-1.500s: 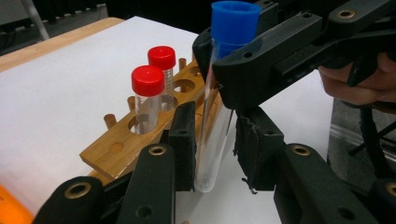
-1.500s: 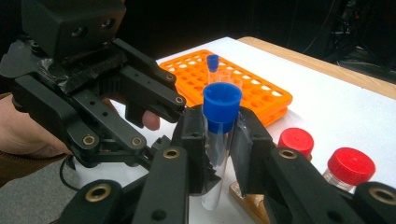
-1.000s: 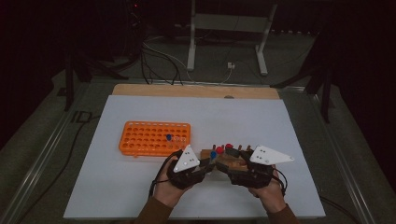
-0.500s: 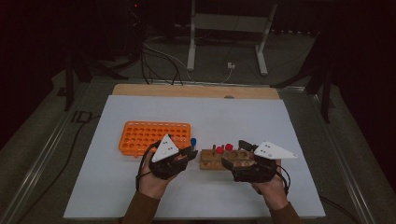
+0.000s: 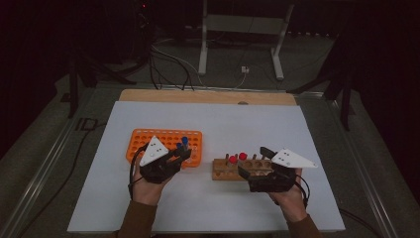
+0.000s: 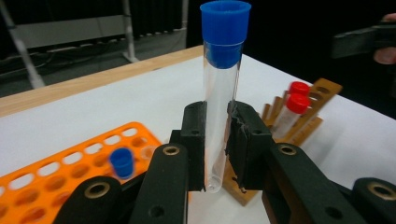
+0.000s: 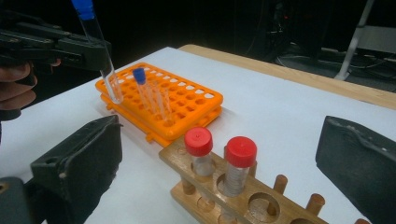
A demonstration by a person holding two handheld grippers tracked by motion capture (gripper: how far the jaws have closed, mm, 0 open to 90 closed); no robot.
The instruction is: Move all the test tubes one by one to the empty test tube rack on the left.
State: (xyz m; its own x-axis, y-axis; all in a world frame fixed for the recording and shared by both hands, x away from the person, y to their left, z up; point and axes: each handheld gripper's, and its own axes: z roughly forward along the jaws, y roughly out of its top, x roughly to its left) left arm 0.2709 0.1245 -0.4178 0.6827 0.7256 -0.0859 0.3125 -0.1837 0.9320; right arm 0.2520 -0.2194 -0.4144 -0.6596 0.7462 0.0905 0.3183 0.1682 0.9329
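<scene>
One blue-capped tube [image 6: 219, 93] sits clamped in the left gripper [image 6: 217, 144] above the orange rack [image 7: 187, 100], not yet slotted; right gripper [image 7: 224, 163] gapes empty at the wooden rack [image 7: 243, 196], two red-capped tubes [image 7: 198, 149] remaining.

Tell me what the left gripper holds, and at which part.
The left gripper holds a blue-capped tube, its fingers pressing the clear lower half, near the bottom.

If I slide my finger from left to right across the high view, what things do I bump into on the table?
Orange rack → left gripper holding the blue-capped tube → wooden rack with two red-capped tubes → right gripper, jaws just opened with nothing between them.
</scene>
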